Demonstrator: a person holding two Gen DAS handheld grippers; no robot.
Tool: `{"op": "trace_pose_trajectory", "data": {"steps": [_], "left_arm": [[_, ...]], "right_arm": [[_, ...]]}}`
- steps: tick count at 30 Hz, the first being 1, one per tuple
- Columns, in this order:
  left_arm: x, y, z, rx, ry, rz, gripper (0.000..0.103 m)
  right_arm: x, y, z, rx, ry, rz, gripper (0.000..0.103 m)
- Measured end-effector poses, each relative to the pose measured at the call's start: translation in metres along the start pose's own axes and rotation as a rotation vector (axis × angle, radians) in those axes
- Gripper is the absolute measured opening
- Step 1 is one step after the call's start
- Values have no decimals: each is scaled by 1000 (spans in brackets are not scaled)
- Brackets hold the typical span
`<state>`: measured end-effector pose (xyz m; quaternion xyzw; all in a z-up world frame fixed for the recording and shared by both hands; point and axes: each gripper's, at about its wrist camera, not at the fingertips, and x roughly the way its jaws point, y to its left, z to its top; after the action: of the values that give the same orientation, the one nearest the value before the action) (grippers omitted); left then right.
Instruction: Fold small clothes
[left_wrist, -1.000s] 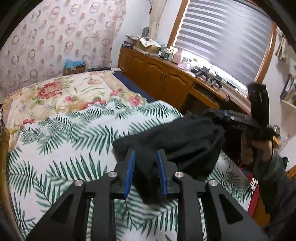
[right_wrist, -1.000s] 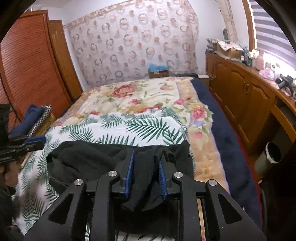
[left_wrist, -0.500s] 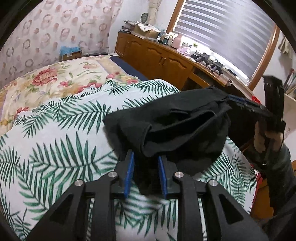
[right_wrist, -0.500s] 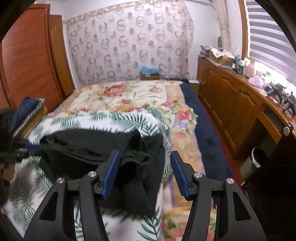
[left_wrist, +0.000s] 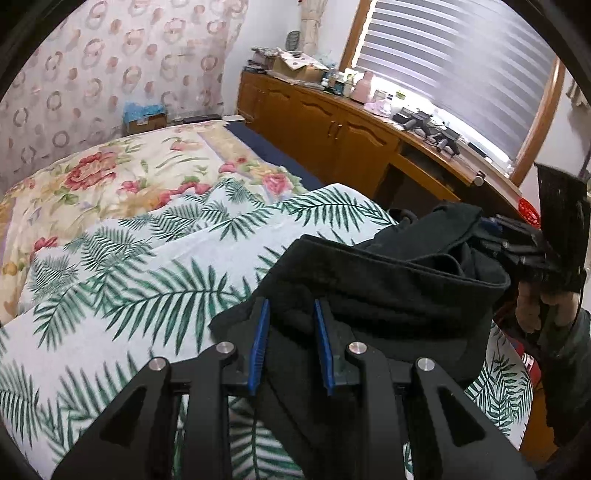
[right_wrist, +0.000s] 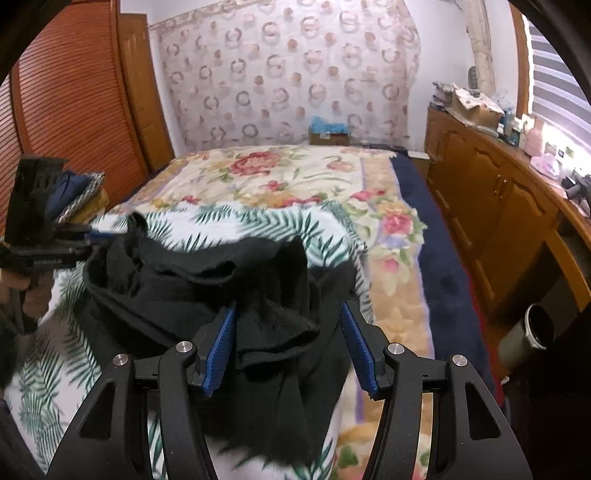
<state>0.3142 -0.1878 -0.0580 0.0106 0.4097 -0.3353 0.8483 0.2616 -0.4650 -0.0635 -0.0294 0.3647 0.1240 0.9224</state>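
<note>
**Black garment held at left end, right fingers spread**

The left gripper (left_wrist: 290, 347) is pinched narrow on the near edge of the black garment (left_wrist: 376, 291). The right gripper (right_wrist: 290, 347) has its blue pads (right_wrist: 221, 345) set wide, cloth bunched loosely between them, not clamped. The garment lies crumpled on the palm-leaf blanket (left_wrist: 147, 280), spread over the floral bed cover (right_wrist: 280, 177).

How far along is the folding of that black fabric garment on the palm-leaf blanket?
Early to midway. Done: the black fabric garment is doubled over in loose layers on the palm-leaf blanket. In hand: the left gripper is clamped on one edge of it, while the right gripper stands open around a bunched edge. Left: the garment looks rumpled and uneven, so flattening and a neat final fold probably remain.
</note>
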Motion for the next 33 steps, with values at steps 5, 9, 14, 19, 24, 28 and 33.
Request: {"op": "trace_pose_trajectory", "data": {"steps": [5, 9, 14, 19, 24, 28, 33], "left_arm": [[7, -4, 1, 49, 15, -43, 0], [-4, 2, 1, -8, -50, -22, 0], [-10, 25, 0, -83, -90, 71, 0], [-5, 27, -7, -84, -72, 91, 0], [-8, 23, -8, -77, -78, 99, 0], [-12, 24, -10, -71, -83, 97, 0], [-14, 25, -11, -73, -87, 102, 0]], "right_arm": [[-12, -7, 11, 17, -44, -12, 58], [-27, -15, 11, 37, -62, -39, 58], [-46, -22, 5, 49, -73, -68, 58], [-46, -22, -6, 43, -37, -58, 59], [-21, -9, -6, 22, 7, 12, 59], [11, -5, 9, 27, 35, 81, 59], [41, -4, 24, 18, 74, 170, 11]]}}
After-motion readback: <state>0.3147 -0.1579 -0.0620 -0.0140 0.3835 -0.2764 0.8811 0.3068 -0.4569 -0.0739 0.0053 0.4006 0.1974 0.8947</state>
